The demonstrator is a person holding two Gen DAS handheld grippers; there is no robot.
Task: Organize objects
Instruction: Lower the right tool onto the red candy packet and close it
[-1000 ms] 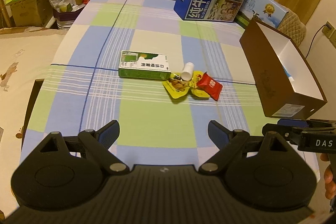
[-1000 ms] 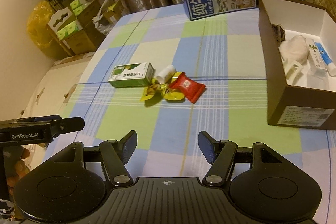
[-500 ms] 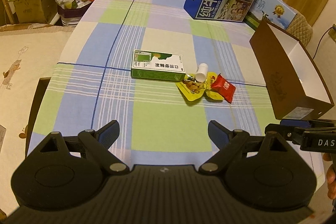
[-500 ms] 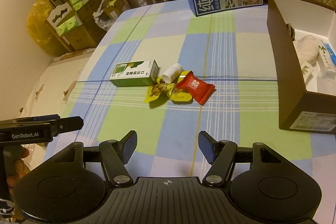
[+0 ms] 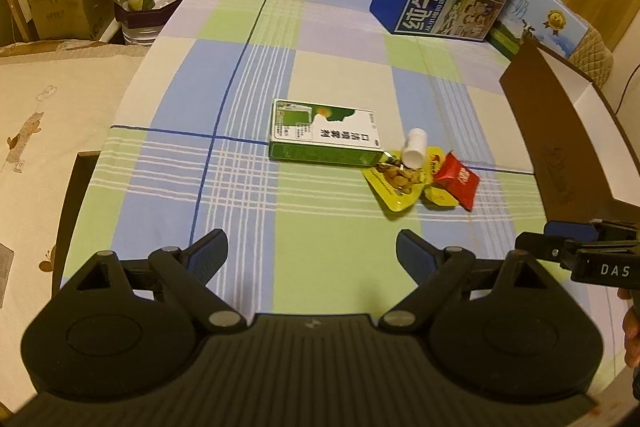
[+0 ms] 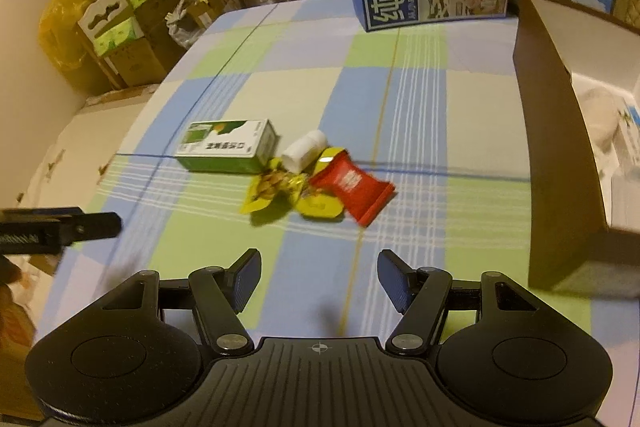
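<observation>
Trouble was most likely to come from the crowding of the small things around the green box [image 5: 325, 131], which lay flat near the middle of the table. Just to the right of that box a white bottle [image 5: 414, 147] lay on its side, resting against yellow snack packets [image 5: 394, 183], and a red packet [image 5: 457, 180] overlapped those on their far side from the box. A grab at any one of them could, I judged, nudge the bottle into a roll or drag a neighbouring packet along, since all were touching or nearly so. The packets looked thin and slippery, so a pinch from above might slide off. Both tools were empty: the left gripper [image 5: 312, 255] had its fingers spread wide over the near edge of the table, short of the green box, and the right gripper [image 6: 319, 273] was likewise spread, holding nothing, short of the packets. The right view was blurred, so a hurried reach might miss. Well to the right of the green box stood an open brown cardboard box [image 5: 560, 155], the likely destination, with some pale items already inside. The checked tablecloth [image 5: 240, 187] in blue, green and cream could bunch under a sliding grip. Beyond the green box stood a blue milk carton case [image 5: 444, 3], then curtains; left of it, stacked cardboard boxes [image 5: 60, 3] on the floor.
</observation>
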